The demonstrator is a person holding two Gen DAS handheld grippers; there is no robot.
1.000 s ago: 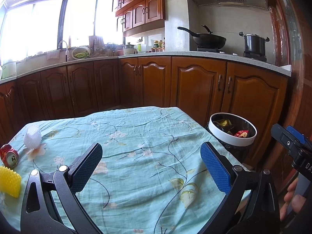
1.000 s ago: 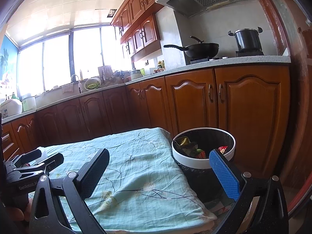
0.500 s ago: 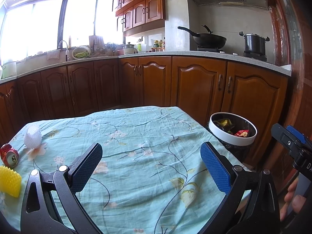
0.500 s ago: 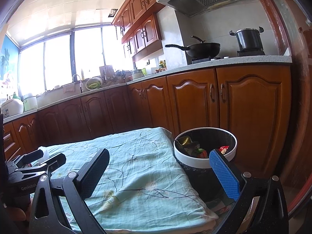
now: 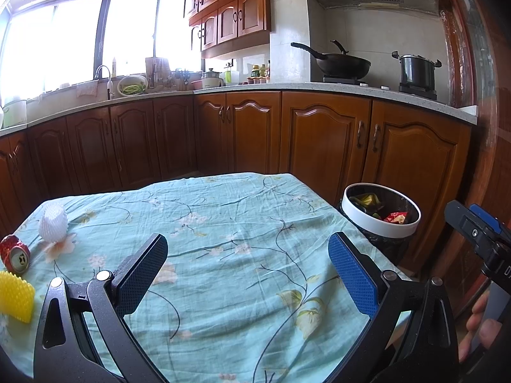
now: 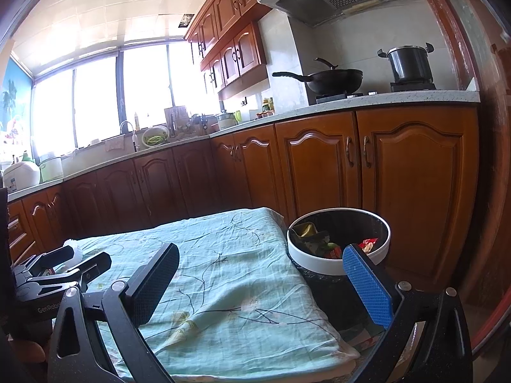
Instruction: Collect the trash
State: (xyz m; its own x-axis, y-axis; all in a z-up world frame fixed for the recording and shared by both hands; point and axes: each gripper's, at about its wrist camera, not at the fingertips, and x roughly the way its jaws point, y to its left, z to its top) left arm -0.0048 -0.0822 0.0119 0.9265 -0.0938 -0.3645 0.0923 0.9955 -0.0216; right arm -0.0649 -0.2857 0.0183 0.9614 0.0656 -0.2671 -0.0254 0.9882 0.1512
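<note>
A crushed red can, a white foam fruit net and a yellow spiky piece lie at the left end of the table's teal floral cloth. The white-rimmed trash bin with a black liner stands beside the table's right end and holds wrappers; it also shows in the right wrist view. My left gripper is open and empty above the cloth's middle. My right gripper is open and empty over the table's right edge, near the bin.
Wooden cabinets run close behind the table and bin. A wok and a pot sit on the counter. The left gripper's body shows at the left in the right wrist view.
The right gripper has risen and tilted slightly, so the bin sits a little lower in its view. The left gripper has stayed still.
</note>
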